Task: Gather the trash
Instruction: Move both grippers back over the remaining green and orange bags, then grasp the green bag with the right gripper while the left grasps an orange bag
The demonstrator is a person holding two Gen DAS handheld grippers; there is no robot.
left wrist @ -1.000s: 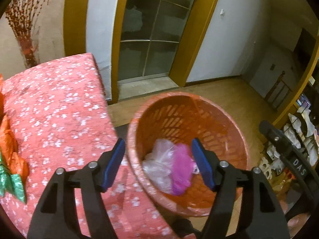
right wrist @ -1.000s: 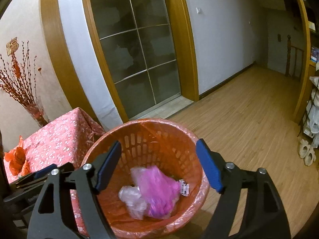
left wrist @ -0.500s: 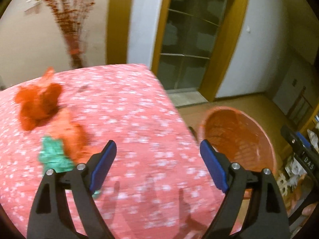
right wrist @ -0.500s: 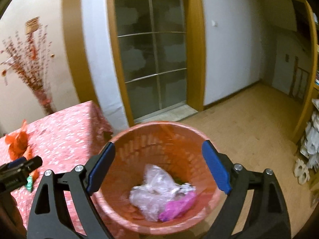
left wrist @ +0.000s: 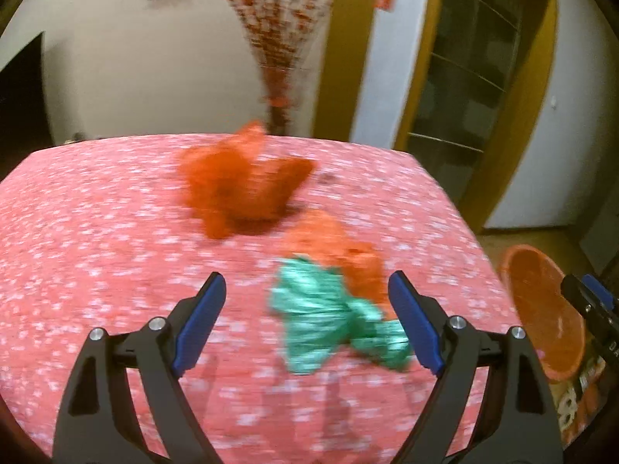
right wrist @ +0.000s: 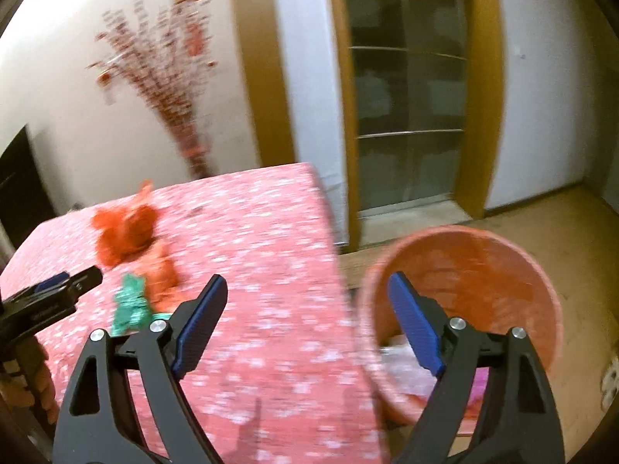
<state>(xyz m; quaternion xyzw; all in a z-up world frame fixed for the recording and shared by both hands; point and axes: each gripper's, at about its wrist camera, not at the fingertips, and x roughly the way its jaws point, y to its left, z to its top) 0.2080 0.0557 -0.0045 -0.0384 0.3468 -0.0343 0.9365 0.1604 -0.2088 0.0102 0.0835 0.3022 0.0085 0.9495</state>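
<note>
- Left wrist view: the left gripper (left wrist: 307,319) hangs over the desk (left wrist: 96,232) with its fingers (left wrist: 199,324) spread wide and nothing between the pads.
- Ahead of the left finger there is only bare flowered cloth; no trash lies there.
- Between the fingers, nearer the right one, lies the green crumpled bag (left wrist: 329,328), its tail running just under the right finger's tip.
- Touching it on the far side is a pale orange bag (left wrist: 332,247), and beyond that, further from the fingers, a bigger red-orange bag (left wrist: 240,185).
- Well to the right of the right finger, off the desk edge, stands the orange basket (left wrist: 541,309).
- Right wrist view: the right gripper (right wrist: 305,319) is likewise wide open and empty; its left finger sits over the desk, its right finger over the basket's mouth, where clear and pink wrappers (right wrist: 410,363) already lie.
- Step in hand, as I judge it: reaching for the next piece, most likely the green bag.
- The next move calls for lowering the left fingers astride the green bag, shifting a little right to centre it, then closing on the bunched middle without catching the cloth or the orange bag.
- Motion blur is heavy; no brand or writing can be read, only an illegible red paper on the wall.
</note>
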